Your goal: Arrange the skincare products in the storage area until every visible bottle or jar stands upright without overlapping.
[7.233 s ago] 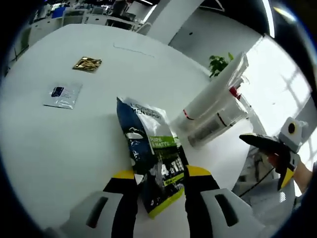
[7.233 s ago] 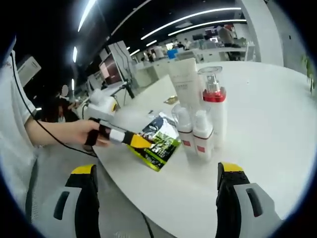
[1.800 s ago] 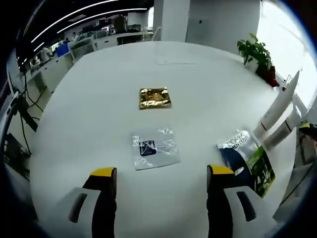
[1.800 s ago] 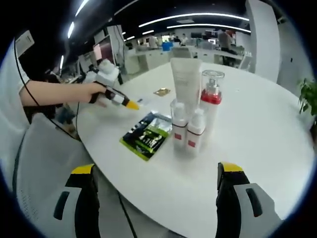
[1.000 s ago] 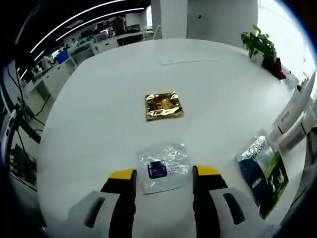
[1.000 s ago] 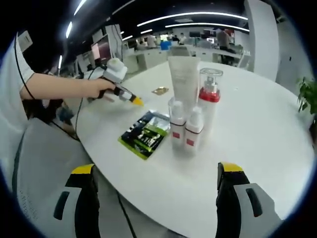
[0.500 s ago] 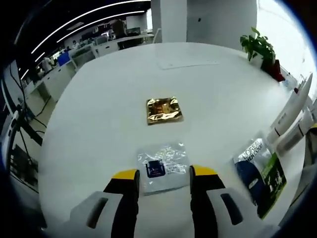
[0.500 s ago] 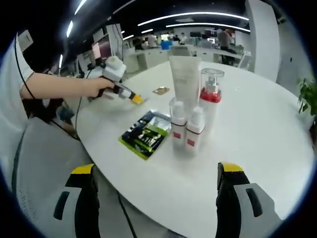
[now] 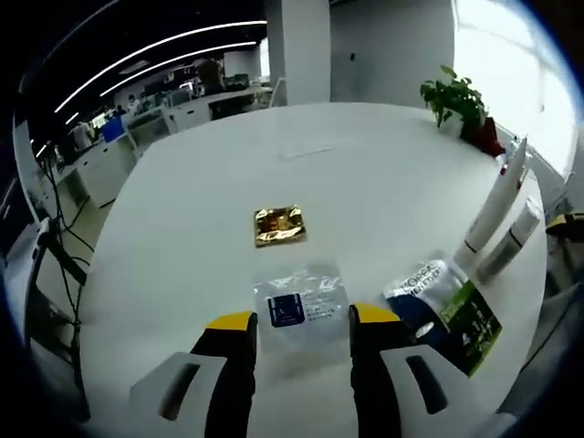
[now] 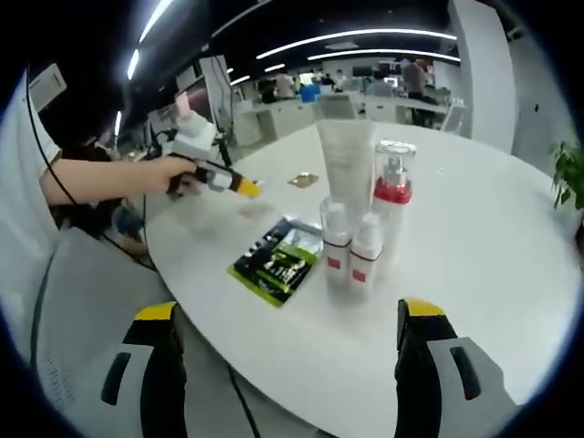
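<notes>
A: What is the setting?

B: A big round white bench (image 9: 164, 228) in an open office, with desks and ceiling lights behind and a plant (image 9: 453, 94) at the far edge.

A: What is nearest?

B: In the left gripper view, the left hand-held gripper (image 9: 298, 321) has its jaws narrowed on the near edge of a clear sachet (image 9: 299, 304). It appears to be pinched, though the contact itself is hard to make out. Just right lies a blue and green pouch (image 9: 445, 308), flat. Beyond the sachet sits a gold packet (image 9: 279, 225).

A: And the bottles?

B: In the right gripper view they stand upright in a tight group: two small pump bottles (image 10: 353, 254) in front, a red-collared pump bottle (image 10: 391, 203) and a white tube (image 10: 348, 164) behind. The right hand-held gripper (image 10: 283, 315) is wide open and holds nothing, well short of them.

A: How will the sachet handle?

B: Probably very light, limp and slick. It should sag if lifted by one edge, so a firm pinch well in from the corner seems best. It cannot stand by itself.

A: What is unclear?

B: The print on the sachet is too small to read. Whether the bottles touch each other I cannot tell. The tube partly hides the bench behind it, and the person's arm (image 10: 100, 182) is cut off at the edge.
</notes>
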